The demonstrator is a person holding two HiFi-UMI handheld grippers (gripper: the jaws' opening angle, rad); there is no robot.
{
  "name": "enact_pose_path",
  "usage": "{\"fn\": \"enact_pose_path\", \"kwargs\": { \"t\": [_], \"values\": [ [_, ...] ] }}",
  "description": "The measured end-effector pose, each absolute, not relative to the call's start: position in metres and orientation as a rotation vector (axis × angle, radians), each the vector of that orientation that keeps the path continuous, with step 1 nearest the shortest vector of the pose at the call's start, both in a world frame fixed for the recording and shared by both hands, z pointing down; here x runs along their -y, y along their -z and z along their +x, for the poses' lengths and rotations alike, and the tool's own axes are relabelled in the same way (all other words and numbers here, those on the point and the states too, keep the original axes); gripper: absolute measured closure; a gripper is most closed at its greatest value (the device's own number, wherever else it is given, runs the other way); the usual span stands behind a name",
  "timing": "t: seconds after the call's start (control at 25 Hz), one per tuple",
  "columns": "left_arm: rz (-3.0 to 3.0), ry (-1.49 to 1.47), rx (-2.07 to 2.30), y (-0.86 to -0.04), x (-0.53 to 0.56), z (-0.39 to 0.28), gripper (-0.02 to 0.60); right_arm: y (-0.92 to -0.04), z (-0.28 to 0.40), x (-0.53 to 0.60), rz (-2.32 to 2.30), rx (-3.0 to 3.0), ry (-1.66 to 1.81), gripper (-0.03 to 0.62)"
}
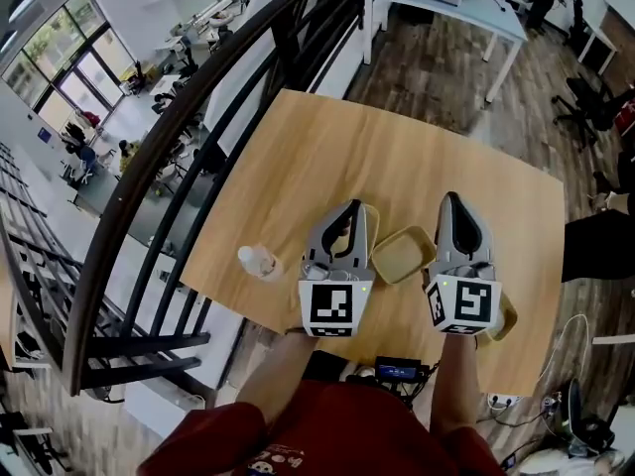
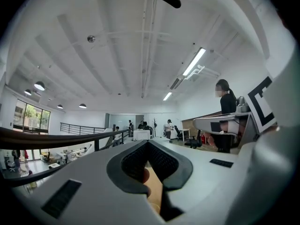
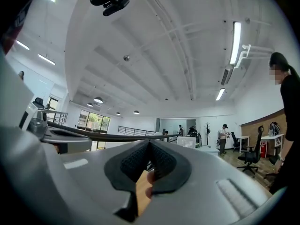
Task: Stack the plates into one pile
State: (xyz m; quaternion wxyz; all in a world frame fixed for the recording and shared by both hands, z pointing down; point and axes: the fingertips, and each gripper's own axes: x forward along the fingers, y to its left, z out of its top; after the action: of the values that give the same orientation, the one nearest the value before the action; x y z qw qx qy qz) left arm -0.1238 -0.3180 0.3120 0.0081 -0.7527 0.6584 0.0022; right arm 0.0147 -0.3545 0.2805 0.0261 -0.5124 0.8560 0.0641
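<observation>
Three pale yellow plates lie near the front edge of the wooden table (image 1: 397, 157). One plate (image 1: 402, 254) shows in full between my two grippers. A second plate (image 1: 372, 224) peeks out from under the left gripper, and a third plate (image 1: 506, 317) from under the right one. In the head view the left gripper (image 1: 352, 208) and the right gripper (image 1: 448, 198) hover side by side above the plates, pointing away from me. Both are shut with nothing between the jaws. The left gripper view (image 2: 147, 142) and the right gripper view (image 3: 149, 143) show closed pads against the room's ceiling, and no plate.
A small clear cup (image 1: 260, 262) lies on the table left of the left gripper. A black railing (image 1: 198, 137) runs along the table's left side. A white table (image 1: 446, 8) stands beyond. A person (image 2: 227, 102) stands to the right.
</observation>
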Motion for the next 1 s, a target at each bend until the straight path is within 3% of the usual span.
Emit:
{"fn": "enact_pose_path", "kwargs": {
  "t": [0.64, 1.0],
  "values": [
    [-2.212, 0.027, -2.593, -0.400, 0.315, -0.190, 0.575, -0.372, -0.129, 0.408, -1.208, -3.165, -0.305, 0.585],
    [-2.177, -0.045, -2.983, -0.479, 0.285, -0.206, 0.574, -0.460, -0.164, 0.407, -1.060, -3.465, -0.318, 0.585]
  ]
}}
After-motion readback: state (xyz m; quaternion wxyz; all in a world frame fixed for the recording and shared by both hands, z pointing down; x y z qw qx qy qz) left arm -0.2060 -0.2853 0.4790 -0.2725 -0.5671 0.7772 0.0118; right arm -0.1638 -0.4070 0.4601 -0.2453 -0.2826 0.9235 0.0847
